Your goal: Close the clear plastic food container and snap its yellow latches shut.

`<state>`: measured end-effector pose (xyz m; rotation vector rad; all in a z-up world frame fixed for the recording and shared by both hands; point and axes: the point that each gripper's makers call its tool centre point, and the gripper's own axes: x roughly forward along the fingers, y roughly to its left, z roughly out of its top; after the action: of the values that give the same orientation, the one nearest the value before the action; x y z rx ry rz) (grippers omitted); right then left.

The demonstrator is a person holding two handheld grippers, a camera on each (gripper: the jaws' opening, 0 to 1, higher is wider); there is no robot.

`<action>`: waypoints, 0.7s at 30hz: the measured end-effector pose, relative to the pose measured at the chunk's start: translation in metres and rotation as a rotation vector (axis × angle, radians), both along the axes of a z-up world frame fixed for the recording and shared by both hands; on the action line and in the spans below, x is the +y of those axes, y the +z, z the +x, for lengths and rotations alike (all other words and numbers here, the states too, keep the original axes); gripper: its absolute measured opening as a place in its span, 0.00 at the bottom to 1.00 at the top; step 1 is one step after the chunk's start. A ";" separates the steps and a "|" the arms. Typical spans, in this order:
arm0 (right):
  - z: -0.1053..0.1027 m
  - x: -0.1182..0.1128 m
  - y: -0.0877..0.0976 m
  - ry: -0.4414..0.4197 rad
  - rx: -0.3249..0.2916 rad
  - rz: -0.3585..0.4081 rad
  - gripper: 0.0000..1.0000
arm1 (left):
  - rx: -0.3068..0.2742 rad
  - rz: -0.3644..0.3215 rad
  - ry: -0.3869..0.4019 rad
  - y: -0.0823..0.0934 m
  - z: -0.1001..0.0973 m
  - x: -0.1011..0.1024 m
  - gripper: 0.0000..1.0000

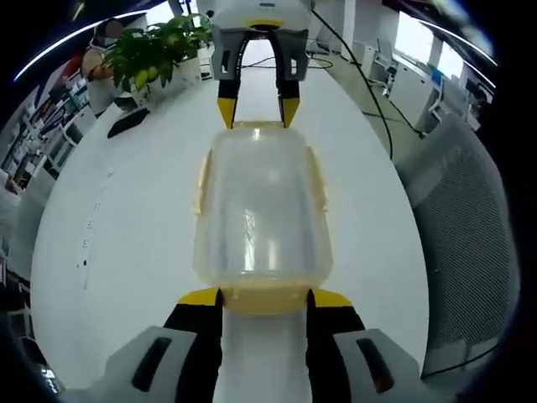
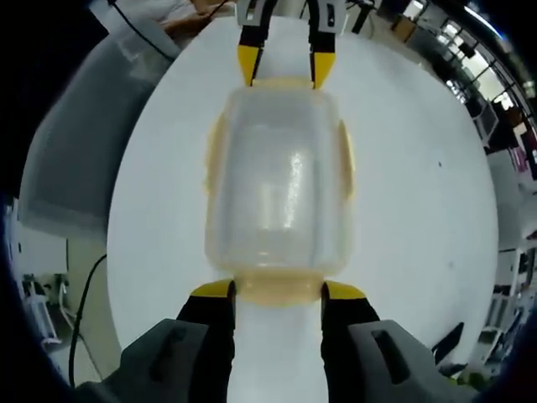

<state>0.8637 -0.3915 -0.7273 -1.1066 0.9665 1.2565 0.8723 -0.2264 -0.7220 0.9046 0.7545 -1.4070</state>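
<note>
- Lid sits on container (image 1: 260, 210); side latches (image 2: 344, 159) look down.
- Left gripper (image 1: 264, 300) and right gripper (image 2: 278, 291) spread, jaws straddling the end latches.
- End latches likely left.

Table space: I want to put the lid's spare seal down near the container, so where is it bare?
The white table is bare along both long sides of the container. Its two short ends are crowded: the left gripper at one, the right gripper at the other. A plant borders the far edge.
</note>
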 end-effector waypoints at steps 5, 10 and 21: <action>0.001 0.000 -0.001 -0.002 -0.004 -0.007 0.37 | 0.005 0.005 -0.002 -0.001 0.000 0.001 0.33; -0.003 0.002 -0.003 -0.014 0.009 -0.006 0.37 | 0.022 0.008 0.001 -0.003 -0.004 0.003 0.33; -0.006 0.002 -0.007 -0.041 0.006 0.001 0.35 | 0.004 0.001 -0.012 -0.007 -0.006 0.006 0.33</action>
<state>0.8581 -0.3894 -0.7339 -1.0776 0.9881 1.2275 0.8658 -0.2202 -0.7286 0.9085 0.7537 -1.4190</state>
